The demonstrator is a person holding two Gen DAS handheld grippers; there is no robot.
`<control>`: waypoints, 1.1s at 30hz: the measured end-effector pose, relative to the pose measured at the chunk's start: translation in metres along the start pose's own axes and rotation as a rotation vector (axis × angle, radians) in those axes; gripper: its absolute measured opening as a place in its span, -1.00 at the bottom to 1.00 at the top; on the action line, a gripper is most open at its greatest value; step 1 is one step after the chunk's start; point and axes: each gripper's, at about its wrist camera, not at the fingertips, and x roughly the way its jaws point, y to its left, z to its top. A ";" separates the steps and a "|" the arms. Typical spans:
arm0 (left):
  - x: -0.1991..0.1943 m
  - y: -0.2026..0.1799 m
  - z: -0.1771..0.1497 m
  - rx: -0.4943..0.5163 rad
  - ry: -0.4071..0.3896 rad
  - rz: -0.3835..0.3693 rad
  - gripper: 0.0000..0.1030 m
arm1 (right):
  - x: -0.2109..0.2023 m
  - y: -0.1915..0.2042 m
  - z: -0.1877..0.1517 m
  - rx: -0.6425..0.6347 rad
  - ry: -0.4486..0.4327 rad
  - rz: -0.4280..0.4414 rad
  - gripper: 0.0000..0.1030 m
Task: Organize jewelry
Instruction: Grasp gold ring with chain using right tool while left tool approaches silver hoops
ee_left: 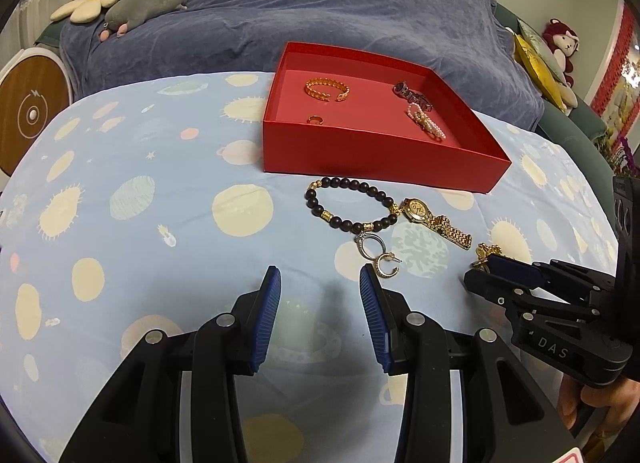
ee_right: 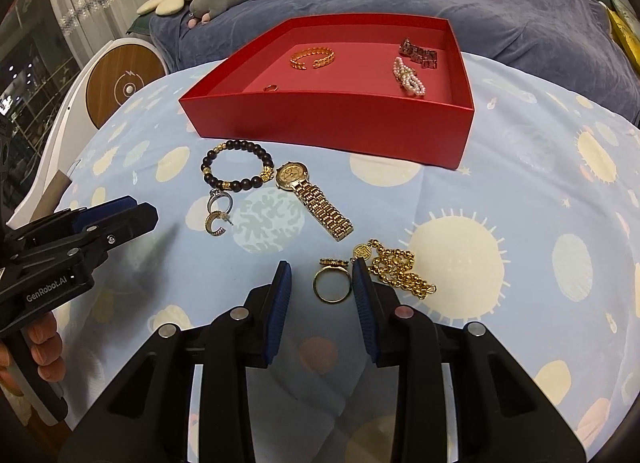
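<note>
A red box [ee_left: 360,147] [ee_right: 340,119] holds a gold bangle [ee_right: 312,57], a small ring [ee_right: 271,87], a pearl piece [ee_right: 409,77] and a dark link band [ee_right: 420,51]. On the cloth in front lie a dark bead bracelet [ee_right: 236,167], a gold watch [ee_right: 316,199], two hoop earrings [ee_right: 218,215], a gold ring [ee_right: 332,283] and a gold chain [ee_right: 400,269]. My right gripper [ee_right: 322,283] is open, its fingers on either side of the gold ring. My left gripper [ee_left: 320,287] is open and empty, just left of the earrings [ee_left: 380,255].
The table wears a blue cloth with pale suns and planets [ee_left: 140,203]. Behind it is a sofa under a blue-grey cover [ee_left: 320,11] with plush toys [ee_left: 144,7]. A round wood-faced device [ee_left: 32,111] stands at the left.
</note>
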 end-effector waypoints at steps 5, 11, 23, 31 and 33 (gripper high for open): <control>0.003 -0.002 0.000 0.005 0.005 -0.003 -0.24 | 0.000 -0.001 0.000 -0.001 -0.001 -0.010 -0.62; 0.007 -0.010 -0.002 0.020 0.021 -0.029 -0.24 | -0.008 -0.001 0.001 0.003 -0.011 0.004 -0.63; 0.019 -0.039 -0.006 0.048 0.029 -0.045 -0.24 | -0.021 -0.012 -0.004 0.039 -0.010 0.006 -0.63; 0.036 -0.053 -0.004 0.099 -0.001 -0.002 -0.25 | -0.029 -0.029 -0.005 0.086 -0.019 0.013 -0.63; 0.038 -0.054 -0.002 0.103 -0.005 -0.001 -0.28 | -0.030 -0.034 -0.006 0.101 -0.020 0.014 -0.63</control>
